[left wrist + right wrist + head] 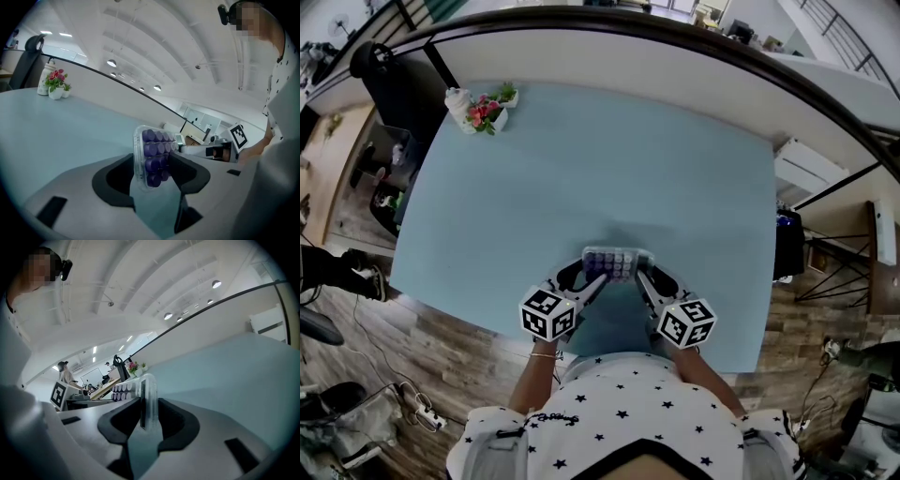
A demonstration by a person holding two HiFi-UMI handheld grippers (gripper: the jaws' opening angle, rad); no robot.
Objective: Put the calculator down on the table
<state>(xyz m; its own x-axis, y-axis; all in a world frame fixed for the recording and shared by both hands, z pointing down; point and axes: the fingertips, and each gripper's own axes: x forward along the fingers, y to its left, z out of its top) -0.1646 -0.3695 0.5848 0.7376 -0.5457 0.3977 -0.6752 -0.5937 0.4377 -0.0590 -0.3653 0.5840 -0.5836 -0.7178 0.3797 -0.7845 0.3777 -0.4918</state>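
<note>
- Here, the calculator [617, 262] hangs keys-up over the pale blue surface [581, 169]. It is well apart from the flower pot [487, 111], on the side of the surface far from the pot and close to the person. Whether its underside already touches cannot be told; a soft shadow beneath it suggests it does not.
- The left tongs [152, 171] are clamped on the end of the calculator that lies toward the flower pot's side, with the purple keys standing between the pads.
- The right tongs [149, 413] are closed on the clear rim of the end away from the flower pot, at a narrower spread than the left.
- To do this well, I judge that both hands should sink together at one pace, so the body stays level and neither end lands first.
- Let the whole underside settle flat before either grip loosens.
- Then part both tongs at once and draw them straight outward, so no pad drags the light plastic case sideways.
- The likeliest slip is one side letting go early, which would let the calculator pivot or skid.
</note>
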